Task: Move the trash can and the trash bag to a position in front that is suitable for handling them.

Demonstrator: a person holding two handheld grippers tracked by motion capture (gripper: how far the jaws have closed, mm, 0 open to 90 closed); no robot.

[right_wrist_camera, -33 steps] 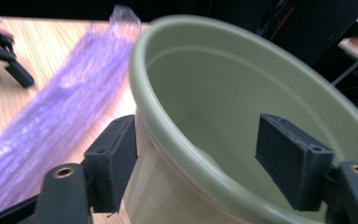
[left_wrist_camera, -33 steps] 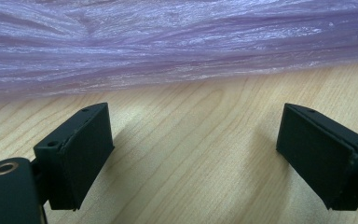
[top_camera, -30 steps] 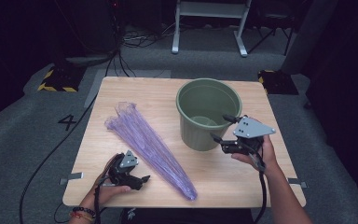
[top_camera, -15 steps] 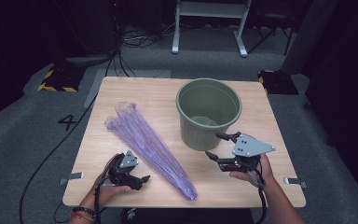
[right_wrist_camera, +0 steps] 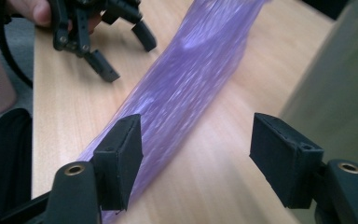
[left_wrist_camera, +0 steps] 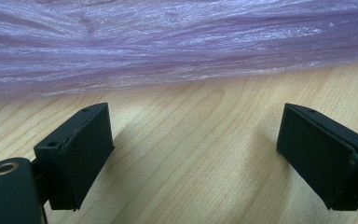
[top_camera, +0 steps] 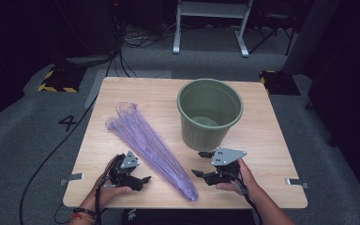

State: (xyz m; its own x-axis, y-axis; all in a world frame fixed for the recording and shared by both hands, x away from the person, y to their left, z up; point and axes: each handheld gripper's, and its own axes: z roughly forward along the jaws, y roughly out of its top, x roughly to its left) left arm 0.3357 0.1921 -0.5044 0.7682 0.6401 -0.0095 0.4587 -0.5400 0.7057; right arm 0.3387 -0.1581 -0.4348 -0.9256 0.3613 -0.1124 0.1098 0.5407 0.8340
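A long purple plastic bag [top_camera: 145, 140] lies slantwise on the wooden table [top_camera: 262, 140], with its wide end far and its narrow end near. A green bucket [top_camera: 209, 117] stands upright to its right. My left gripper [top_camera: 143, 179] rests open at the near left, its jaws facing the bag [left_wrist_camera: 168, 42] with bare wood between them [left_wrist_camera: 191, 121]. My right gripper [top_camera: 197, 164] hovers low in front of the bucket, pointing left at the bag's narrow part [right_wrist_camera: 191, 79]. Its jaws [right_wrist_camera: 196, 130] have just been closing a little but stand open, pressing on nothing.
The bucket's wall [right_wrist_camera: 340, 93] stands close on the right of the right gripper view. The left gripper [right_wrist_camera: 133, 60] shows beyond the bag there. Metal clamps [top_camera: 72, 178] [top_camera: 296, 182] sit on the table's near edge. Beyond the table are grey carpet, cables and a white stand [top_camera: 211, 28].
My right gripper has come down from beside the bucket's rim toward the table's near edge and the bag's narrow part. The left gripper, bag and bucket have stayed put.
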